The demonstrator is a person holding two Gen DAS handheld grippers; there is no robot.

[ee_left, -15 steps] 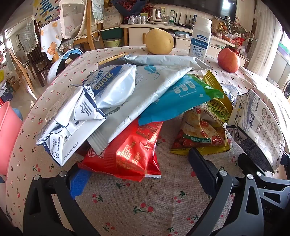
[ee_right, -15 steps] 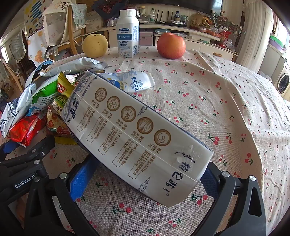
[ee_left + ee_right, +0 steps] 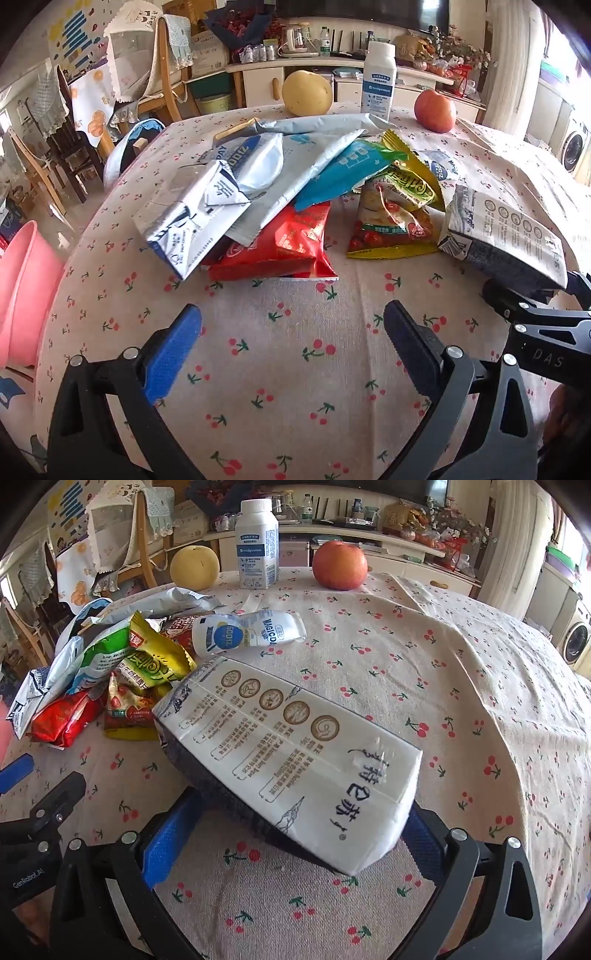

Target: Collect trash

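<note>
A heap of empty wrappers [image 3: 280,192] lies on the cherry-print tablecloth: a folded white carton [image 3: 192,221], a red bag [image 3: 284,243], grey and blue pouches, and a yellow snack bag [image 3: 395,221]. My left gripper [image 3: 291,317] stands open over bare cloth in front of the heap, holding nothing. A large flattened white milk carton [image 3: 288,746] lies slantwise between the wide-open fingers of my right gripper [image 3: 301,808]. It covers both fingertips, and the pads do not visibly press on it. The carton [image 3: 506,236] also shows at the right in the left wrist view.
A yellow pear [image 3: 306,92], a white bottle [image 3: 380,85] and a red apple [image 3: 434,110] stand at the table's far edge. A white drink pouch [image 3: 251,635] lies behind the carton. A pink bin [image 3: 22,288] stands beside the table on the left, with chairs beyond.
My left gripper has drawn back from the heap, which now lies farther ahead of its fingertips. The carton sits slightly farther out between the right fingers.
</note>
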